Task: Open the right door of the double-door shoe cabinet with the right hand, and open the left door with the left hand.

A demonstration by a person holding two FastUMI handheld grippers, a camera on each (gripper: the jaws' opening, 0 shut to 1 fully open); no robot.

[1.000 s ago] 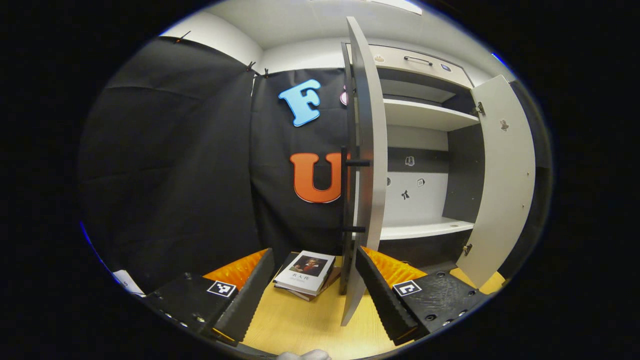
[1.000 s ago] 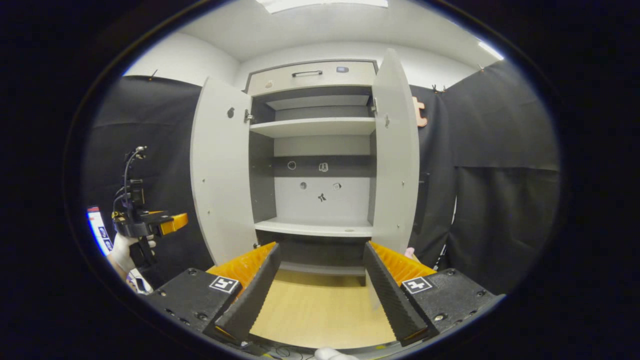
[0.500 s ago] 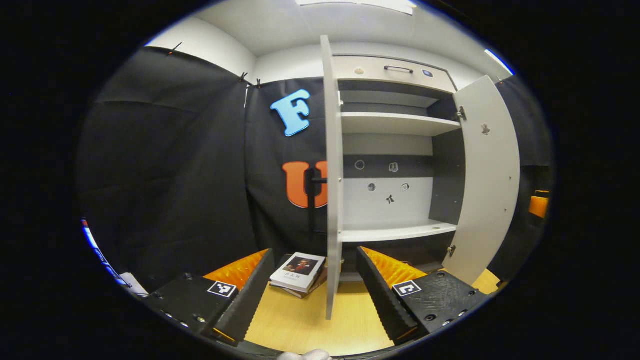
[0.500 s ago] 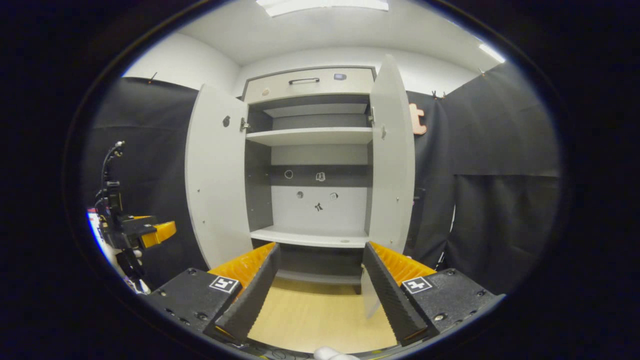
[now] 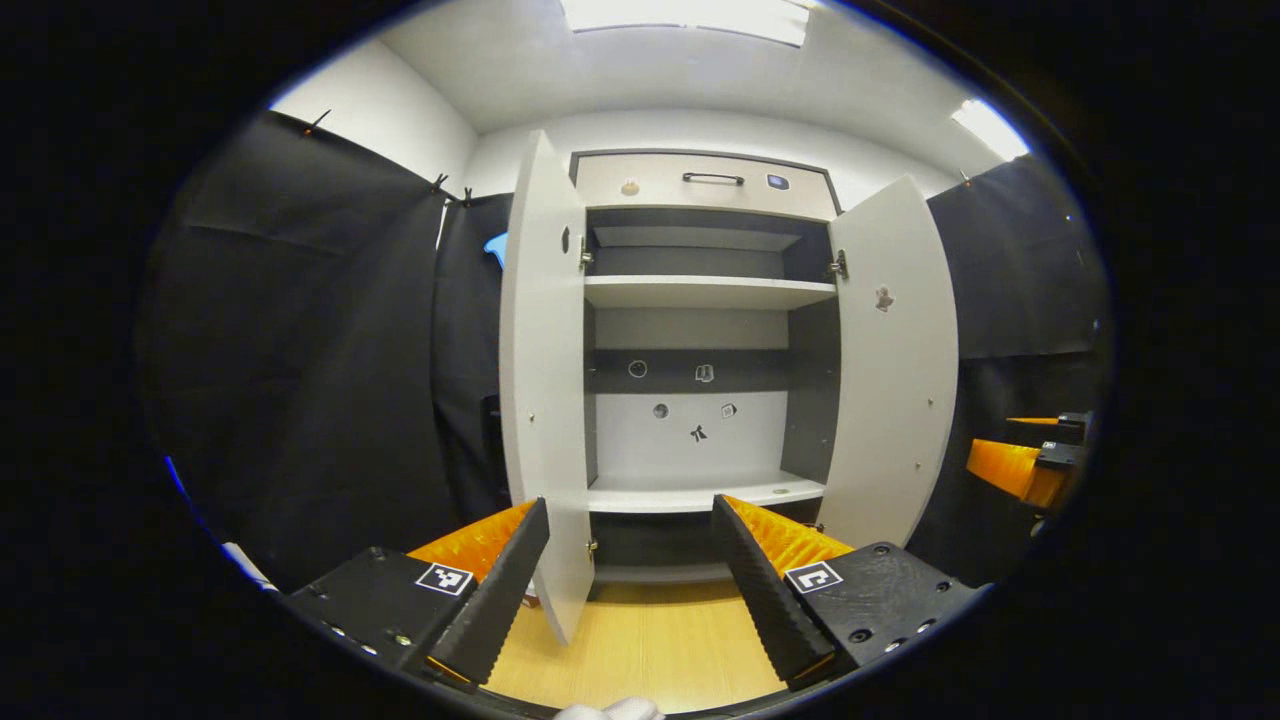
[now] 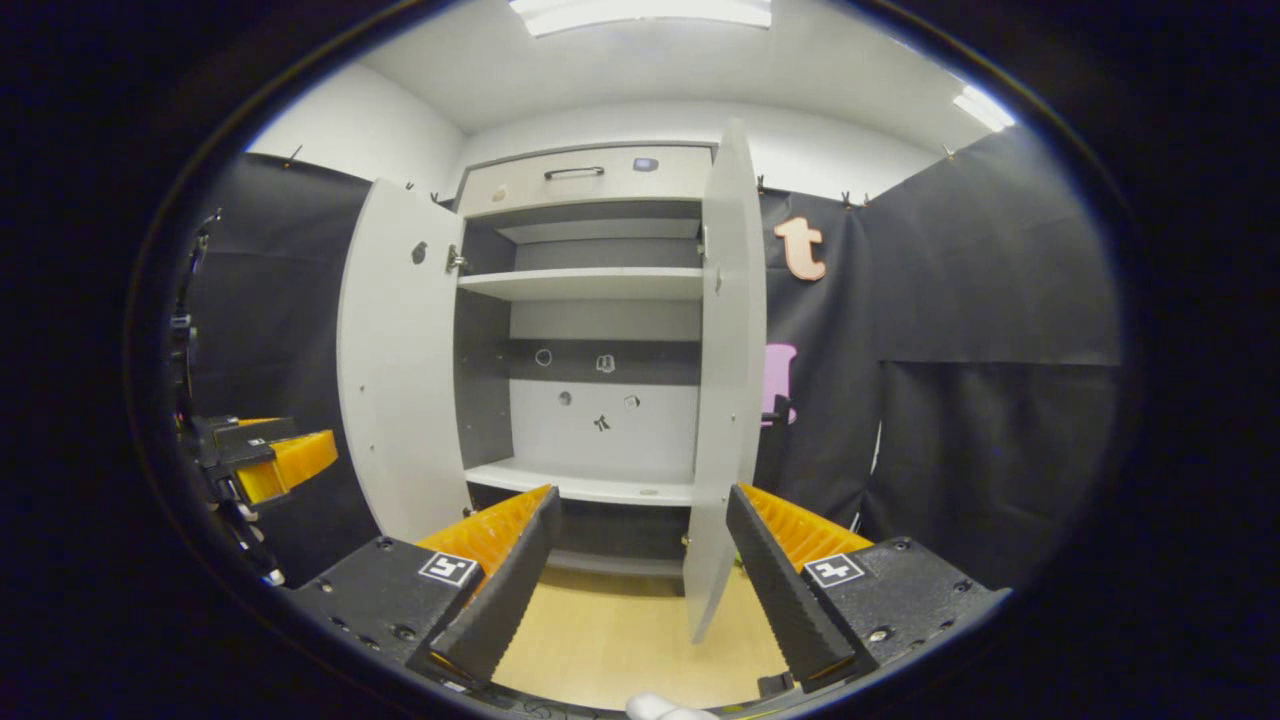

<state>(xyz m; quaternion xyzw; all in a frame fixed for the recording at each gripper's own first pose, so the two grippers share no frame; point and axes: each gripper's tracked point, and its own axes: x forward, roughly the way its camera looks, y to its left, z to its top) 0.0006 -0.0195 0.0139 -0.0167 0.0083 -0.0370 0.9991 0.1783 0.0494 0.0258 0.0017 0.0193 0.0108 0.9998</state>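
Observation:
The shoe cabinet (image 5: 700,180) stands ahead with both doors swung wide. In the left gripper view its left door (image 5: 543,380) and right door (image 5: 893,360) flank bare shelves (image 5: 705,290). My left gripper (image 5: 630,590) hangs open in front of the cabinet, nothing between its fingers. In the right gripper view the left door (image 6: 398,370) and right door (image 6: 728,370) are likewise open, and my right gripper (image 6: 640,590) is open, off the doors. The left gripper (image 6: 262,458) shows far left there. The right gripper (image 5: 1030,462) peeks in at the right of the left gripper view.
A drawer with a dark handle (image 5: 712,178) tops the cabinet. Small stickers (image 5: 700,400) dot the back panel. A light wooden floor (image 5: 640,650) lies before the cabinet. Black cloth walls (image 6: 980,380) close in both sides.
The left gripper has let go of the left door, backed off and turned right to face the cabinet squarely; the books slid out of its view. The right gripper drifted right.

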